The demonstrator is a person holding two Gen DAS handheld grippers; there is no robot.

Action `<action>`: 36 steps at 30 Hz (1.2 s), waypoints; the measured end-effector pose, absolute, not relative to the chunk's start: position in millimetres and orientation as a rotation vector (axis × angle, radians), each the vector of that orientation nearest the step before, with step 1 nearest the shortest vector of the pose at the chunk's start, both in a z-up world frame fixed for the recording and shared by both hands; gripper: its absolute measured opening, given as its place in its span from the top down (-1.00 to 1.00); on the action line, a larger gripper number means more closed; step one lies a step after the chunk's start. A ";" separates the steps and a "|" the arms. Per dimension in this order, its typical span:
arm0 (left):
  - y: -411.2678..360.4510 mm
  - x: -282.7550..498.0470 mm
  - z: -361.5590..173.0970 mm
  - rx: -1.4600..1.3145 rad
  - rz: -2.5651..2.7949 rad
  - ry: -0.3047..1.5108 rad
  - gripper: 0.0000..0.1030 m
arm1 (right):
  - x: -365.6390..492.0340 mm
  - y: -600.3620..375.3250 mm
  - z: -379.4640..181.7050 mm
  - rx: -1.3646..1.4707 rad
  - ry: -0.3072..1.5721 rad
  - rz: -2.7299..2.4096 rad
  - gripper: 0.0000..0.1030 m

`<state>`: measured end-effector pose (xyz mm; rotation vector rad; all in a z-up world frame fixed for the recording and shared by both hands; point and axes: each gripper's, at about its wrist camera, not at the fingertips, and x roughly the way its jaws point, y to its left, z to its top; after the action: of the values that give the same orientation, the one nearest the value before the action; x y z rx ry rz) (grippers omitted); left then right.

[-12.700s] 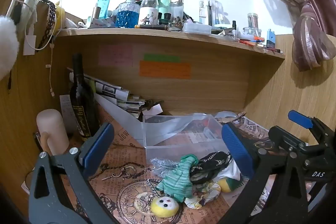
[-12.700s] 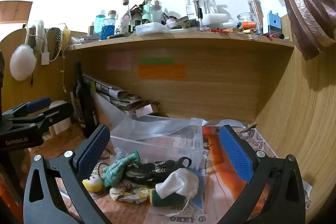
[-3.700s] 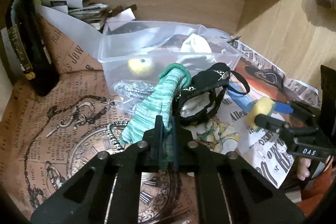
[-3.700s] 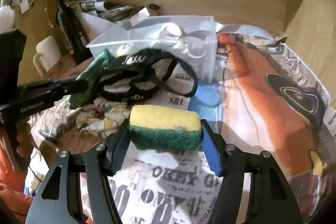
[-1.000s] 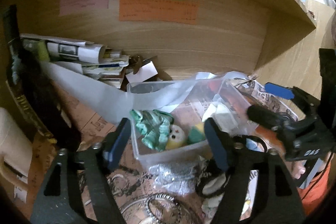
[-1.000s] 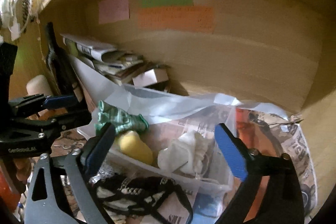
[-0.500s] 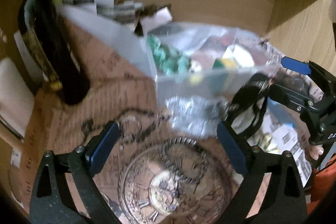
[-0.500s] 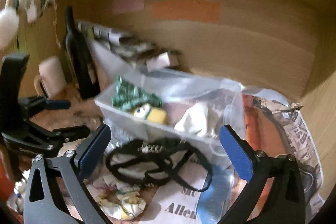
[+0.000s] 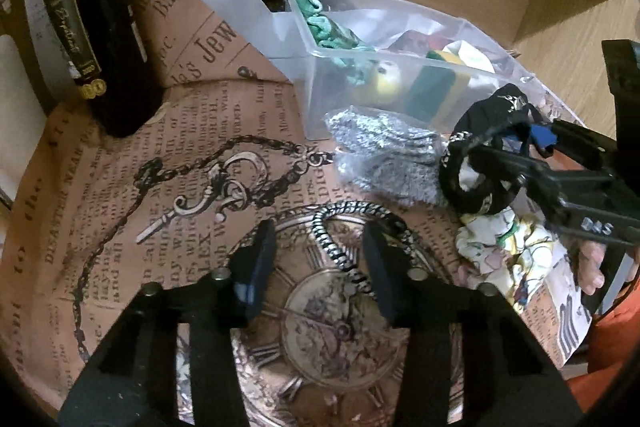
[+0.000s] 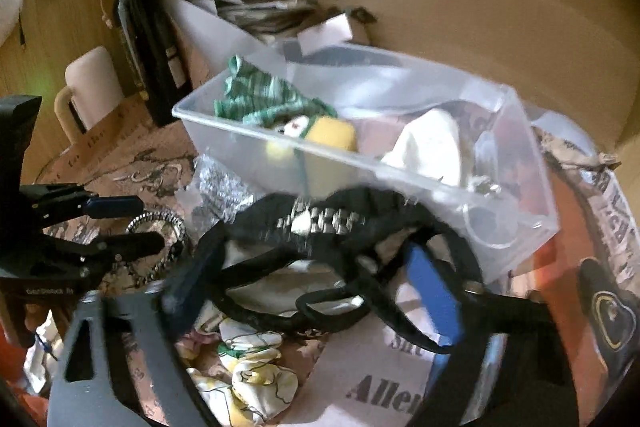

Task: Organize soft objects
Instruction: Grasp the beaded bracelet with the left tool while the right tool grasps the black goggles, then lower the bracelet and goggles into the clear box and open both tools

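A clear plastic bin [image 9: 316,75] [image 10: 200,125] holds a green striped sock [image 9: 328,31] [image 10: 260,95], a yellow-faced toy [image 9: 386,79], a yellow-green sponge [image 9: 434,83] [image 10: 334,133] and a white cloth [image 10: 430,143]. My left gripper [image 9: 320,251] is open, its jaws either side of a black-and-white braided band [image 9: 352,231] [image 10: 160,239] on the desk. My right gripper [image 10: 304,287] is open, its jaws around a black strappy cloth [image 9: 476,163] [image 10: 320,223]. A floral cloth [image 9: 508,247] [image 10: 248,375] lies under it.
A grey sparkly pouch [image 9: 384,155] [image 10: 220,191] lies in front of the bin. A dark bottle [image 9: 96,27] [image 10: 148,39] and a cream mug [image 10: 90,87] stand at the left. Papers are stacked at the back wall [image 10: 256,3]. Printed paper covers the desk [image 9: 160,187].
Both grippers have dropped toward the desk and narrowed. The left one now straddles the braided band; the right one now straddles the black strappy cloth.
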<state>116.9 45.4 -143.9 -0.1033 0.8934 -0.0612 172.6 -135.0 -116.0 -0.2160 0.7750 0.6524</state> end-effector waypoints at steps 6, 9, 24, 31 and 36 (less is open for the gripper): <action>48.4 112.2 -144.0 -0.111 -0.070 0.893 0.81 | 170.6 -134.1 -118.1 -0.223 0.776 0.659 0.59; 51.0 109.6 -142.4 -0.119 -0.073 0.886 0.87 | 166.7 -137.2 -114.5 -0.221 0.747 0.640 0.81; 49.5 86.6 -83.1 -0.102 -0.056 0.708 0.88 | 139.3 -164.0 -75.0 -0.168 0.621 0.615 0.80; 47.9 86.5 -70.5 -0.104 -0.076 0.667 0.88 | 132.8 -168.5 -68.7 -0.188 0.559 0.540 -0.42; 47.1 91.2 -71.6 -0.102 -0.084 0.666 0.88 | 157.5 -173.0 -83.7 -0.210 0.634 0.474 -0.44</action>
<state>91.2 47.1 -71.6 -0.1024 0.6660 -0.0842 157.5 -173.0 -83.7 -0.2100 0.6340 0.4740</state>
